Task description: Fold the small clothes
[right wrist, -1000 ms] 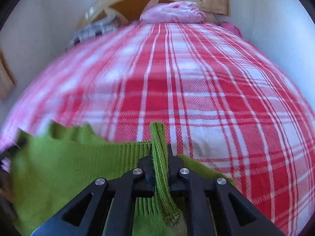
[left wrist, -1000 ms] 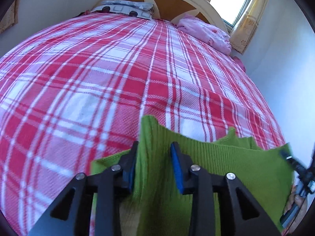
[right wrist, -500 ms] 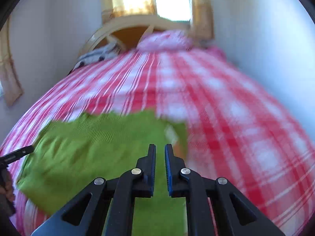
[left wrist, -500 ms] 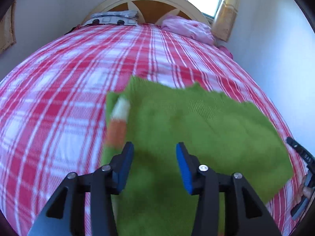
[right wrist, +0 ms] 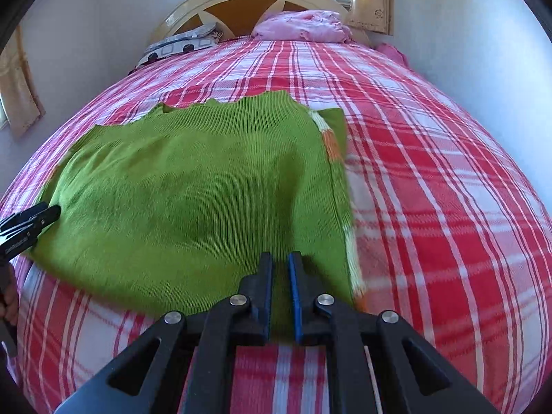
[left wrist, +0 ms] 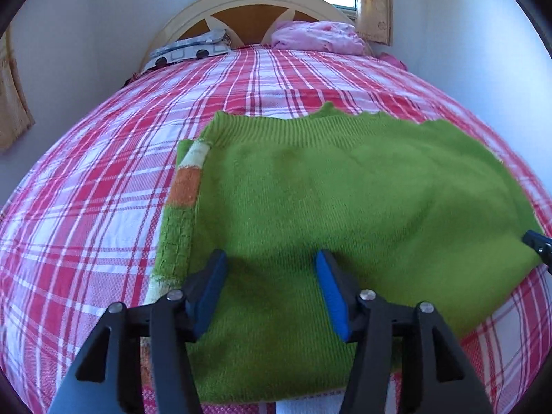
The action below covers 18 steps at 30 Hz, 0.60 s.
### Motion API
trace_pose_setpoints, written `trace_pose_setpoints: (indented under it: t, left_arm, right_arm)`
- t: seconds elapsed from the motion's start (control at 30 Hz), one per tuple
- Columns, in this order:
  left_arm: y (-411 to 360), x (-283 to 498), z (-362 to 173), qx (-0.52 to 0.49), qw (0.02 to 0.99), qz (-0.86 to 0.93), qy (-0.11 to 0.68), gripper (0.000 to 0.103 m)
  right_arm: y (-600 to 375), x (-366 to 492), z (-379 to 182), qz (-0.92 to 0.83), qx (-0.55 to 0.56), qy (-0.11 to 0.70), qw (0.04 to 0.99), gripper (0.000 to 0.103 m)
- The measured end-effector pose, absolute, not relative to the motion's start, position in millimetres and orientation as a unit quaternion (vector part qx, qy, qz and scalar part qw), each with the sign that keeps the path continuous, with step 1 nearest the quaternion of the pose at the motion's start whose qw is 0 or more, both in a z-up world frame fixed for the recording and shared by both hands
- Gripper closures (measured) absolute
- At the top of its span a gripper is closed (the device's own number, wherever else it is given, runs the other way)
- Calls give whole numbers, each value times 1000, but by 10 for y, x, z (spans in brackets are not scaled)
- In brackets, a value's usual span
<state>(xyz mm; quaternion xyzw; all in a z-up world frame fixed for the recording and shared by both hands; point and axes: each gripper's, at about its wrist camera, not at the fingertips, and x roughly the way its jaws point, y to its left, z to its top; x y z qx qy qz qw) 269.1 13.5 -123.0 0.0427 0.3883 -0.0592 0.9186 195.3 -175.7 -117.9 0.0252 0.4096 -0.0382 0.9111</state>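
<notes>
Since nothing sits between either pair of fingers, the left hand-held gripper (left wrist: 270, 277) hangs wide open just above the near part of the green sweater (left wrist: 345, 200), and the right hand-held gripper (right wrist: 280, 276) hovers with only a narrow gap over its near edge, likely so the cloth can settle. Beyond them the ribbed knit lies folded flat on the bed (left wrist: 103, 172), an orange-and-white striped strip (left wrist: 188, 179) peeking from under one side.
</notes>
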Motion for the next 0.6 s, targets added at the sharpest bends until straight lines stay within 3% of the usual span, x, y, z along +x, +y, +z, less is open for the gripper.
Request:
trace_pose_setpoints:
  t: [0.2, 0.43, 0.5, 0.6]
  left_arm:
    - [208, 2491, -1153, 41, 910, -57, 408, 38]
    - [522, 2246, -1035, -40, 911, -26, 409, 5]
    - [710, 2179, -1087, -100, 903, -13, 418, 3]
    - [938, 2097, -1201, -172, 886, -2, 431, 3]
  right_arm:
    - [-1649, 1682, -1085, -62, 8, 409, 911, 93]
    - [-1154, 1611, -714, -14, 26, 358, 933, 93]
    - [-926, 1739, -691, 30, 34, 362, 931, 92]
    - [-611, 1937, -742, 65, 33, 370, 926, 80]
